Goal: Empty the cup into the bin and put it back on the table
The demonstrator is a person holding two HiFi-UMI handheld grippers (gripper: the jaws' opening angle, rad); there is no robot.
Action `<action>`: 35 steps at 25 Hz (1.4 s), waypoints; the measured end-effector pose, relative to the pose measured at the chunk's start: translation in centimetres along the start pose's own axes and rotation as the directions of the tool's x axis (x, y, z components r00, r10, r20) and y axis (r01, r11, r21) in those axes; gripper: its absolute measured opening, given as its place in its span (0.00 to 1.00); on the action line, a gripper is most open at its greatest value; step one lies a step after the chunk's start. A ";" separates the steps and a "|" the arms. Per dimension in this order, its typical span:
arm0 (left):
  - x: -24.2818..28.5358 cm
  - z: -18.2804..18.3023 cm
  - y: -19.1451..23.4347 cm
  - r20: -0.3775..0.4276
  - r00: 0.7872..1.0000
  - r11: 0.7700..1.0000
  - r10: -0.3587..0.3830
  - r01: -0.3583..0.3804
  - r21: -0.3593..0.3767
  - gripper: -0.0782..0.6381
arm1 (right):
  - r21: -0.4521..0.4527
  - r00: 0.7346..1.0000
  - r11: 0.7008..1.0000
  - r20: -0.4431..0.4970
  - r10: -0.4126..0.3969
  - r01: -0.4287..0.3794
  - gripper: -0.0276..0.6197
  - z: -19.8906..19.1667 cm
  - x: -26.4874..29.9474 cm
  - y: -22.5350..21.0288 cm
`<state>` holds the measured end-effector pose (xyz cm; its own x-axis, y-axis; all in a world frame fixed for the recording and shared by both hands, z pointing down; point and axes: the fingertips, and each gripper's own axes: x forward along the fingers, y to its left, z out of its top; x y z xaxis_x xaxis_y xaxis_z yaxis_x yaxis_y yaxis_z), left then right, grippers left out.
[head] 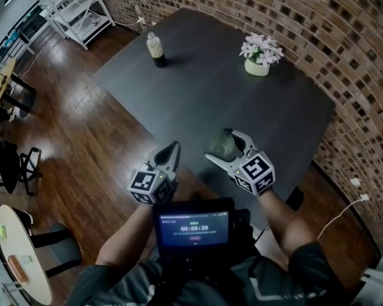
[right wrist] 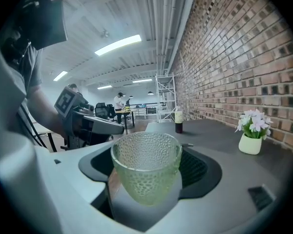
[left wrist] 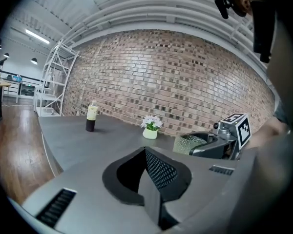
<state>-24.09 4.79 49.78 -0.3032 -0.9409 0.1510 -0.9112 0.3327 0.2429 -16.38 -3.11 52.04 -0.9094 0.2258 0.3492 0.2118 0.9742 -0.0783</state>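
A pale green dimpled glass cup [head: 221, 149] stands upright between the jaws of my right gripper [head: 225, 144], which is shut on it. The cup [right wrist: 146, 167] looks empty in the right gripper view. It is held above the near edge of the dark table [head: 204, 88]; I cannot tell whether it touches the top. My left gripper [head: 170, 153] is to the left of the cup, over the table's near edge, with its jaws together and nothing in them. In the left gripper view the cup [left wrist: 189, 143] shows at the right.
A bottle [head: 156, 48] with dark liquid stands at the table's far left, and a white pot of flowers [head: 260, 56] at the far right by the brick wall. A white rack [head: 70, 8] stands beyond. Chairs and a round table [head: 22, 260] are at the left.
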 end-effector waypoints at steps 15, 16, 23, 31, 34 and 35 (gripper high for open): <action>0.3 -7.0 3.2 -0.068 0.997 0.999 0.037 -0.039 -0.025 0.11 | 0.014 0.999 0.999 -0.016 0.043 -0.043 0.65 -8.3 6.2 0.2; 0.3 -7.3 3.3 -0.070 0.997 0.999 0.037 -0.039 -0.027 0.11 | 0.021 0.999 0.999 -0.014 0.039 -0.038 0.65 -8.5 6.4 0.1; 0.6 -8.3 3.7 -0.074 0.996 0.997 0.044 -0.049 -0.061 0.11 | 0.038 0.999 0.999 -0.008 0.032 -0.032 0.66 -10.0 7.0 -0.4; 0.9 -8.5 4.3 -0.094 0.994 0.996 0.063 -0.068 -0.059 0.11 | 0.038 0.999 0.999 -0.007 0.034 -0.034 0.69 -10.2 6.8 -0.5; 0.6 -7.9 5.4 -0.075 0.993 0.993 0.092 -0.097 -0.061 0.11 | 0.027 0.999 0.999 -0.018 0.046 -0.045 0.75 -10.4 6.5 -0.3; 0.6 -7.6 5.8 -0.070 0.993 0.993 0.096 -0.100 -0.060 0.11 | 0.022 0.999 0.999 -0.022 0.049 -0.049 0.75 -10.4 6.4 -0.1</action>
<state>-27.41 6.64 58.53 -0.3689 -0.8978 0.2404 -0.8578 0.4285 0.2840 -18.52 -1.84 63.97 -0.8897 0.2732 0.3658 0.2478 0.9619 -0.1158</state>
